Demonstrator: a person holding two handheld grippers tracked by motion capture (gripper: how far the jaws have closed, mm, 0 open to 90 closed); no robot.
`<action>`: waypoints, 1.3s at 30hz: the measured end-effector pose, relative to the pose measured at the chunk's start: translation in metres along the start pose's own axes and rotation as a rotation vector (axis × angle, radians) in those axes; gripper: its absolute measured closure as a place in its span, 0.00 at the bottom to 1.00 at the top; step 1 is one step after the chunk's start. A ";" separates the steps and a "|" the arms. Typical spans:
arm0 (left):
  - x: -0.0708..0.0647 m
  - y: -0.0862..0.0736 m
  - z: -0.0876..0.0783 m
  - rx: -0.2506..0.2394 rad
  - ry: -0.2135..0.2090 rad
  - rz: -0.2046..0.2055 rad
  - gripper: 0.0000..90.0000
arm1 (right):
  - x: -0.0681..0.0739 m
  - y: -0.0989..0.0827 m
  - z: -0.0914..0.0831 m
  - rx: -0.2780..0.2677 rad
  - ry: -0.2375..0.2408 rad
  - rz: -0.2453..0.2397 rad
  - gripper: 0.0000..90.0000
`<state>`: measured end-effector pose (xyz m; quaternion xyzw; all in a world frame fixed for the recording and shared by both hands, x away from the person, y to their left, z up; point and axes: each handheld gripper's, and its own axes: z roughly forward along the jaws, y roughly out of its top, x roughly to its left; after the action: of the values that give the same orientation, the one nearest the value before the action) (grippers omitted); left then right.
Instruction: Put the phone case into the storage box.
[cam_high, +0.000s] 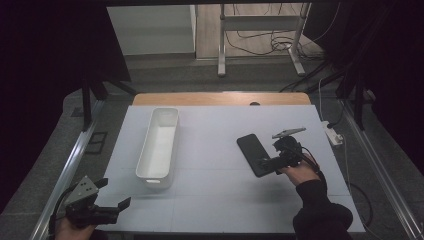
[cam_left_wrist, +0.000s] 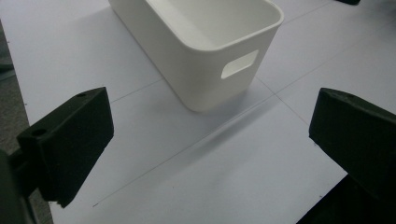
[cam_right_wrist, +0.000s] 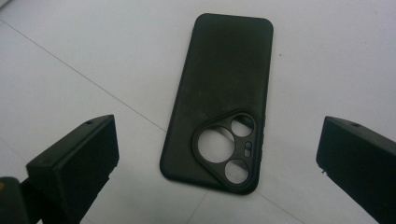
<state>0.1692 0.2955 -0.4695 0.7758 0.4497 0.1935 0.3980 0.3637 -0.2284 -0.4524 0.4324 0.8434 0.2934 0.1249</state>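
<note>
Case (cam_right_wrist: 219, 102), a black phone case, lay flat on the white table (cam_high: 220, 200), camera cut-outs up and nearest my right gripper (cam_right_wrist: 215, 158), whose jaws stood wide apart on either side of its near end. I judged it light, thin and bendy, likely rubbery enough to grip but too flat to pinch from above; I'd have taken it across the long edges near the middle. My left gripper (cam_left_wrist: 205, 154) hung spread and empty before the white bin (cam_left_wrist: 205, 56)
</note>
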 end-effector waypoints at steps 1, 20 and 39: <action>0.000 0.000 0.000 0.000 0.000 0.000 0.01 | 0.000 0.001 0.002 0.004 -0.001 -0.003 0.00; 0.000 0.000 0.000 0.002 -0.003 0.004 0.01 | 0.000 0.028 0.029 0.047 -0.016 -0.038 0.00; 0.000 0.000 0.000 0.002 -0.003 0.009 0.01 | -0.001 0.049 0.047 0.097 -0.011 -0.007 0.32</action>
<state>0.1693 0.2950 -0.4695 0.7785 0.4458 0.1936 0.3971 0.4186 -0.1884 -0.4603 0.4365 0.8575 0.2494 0.1095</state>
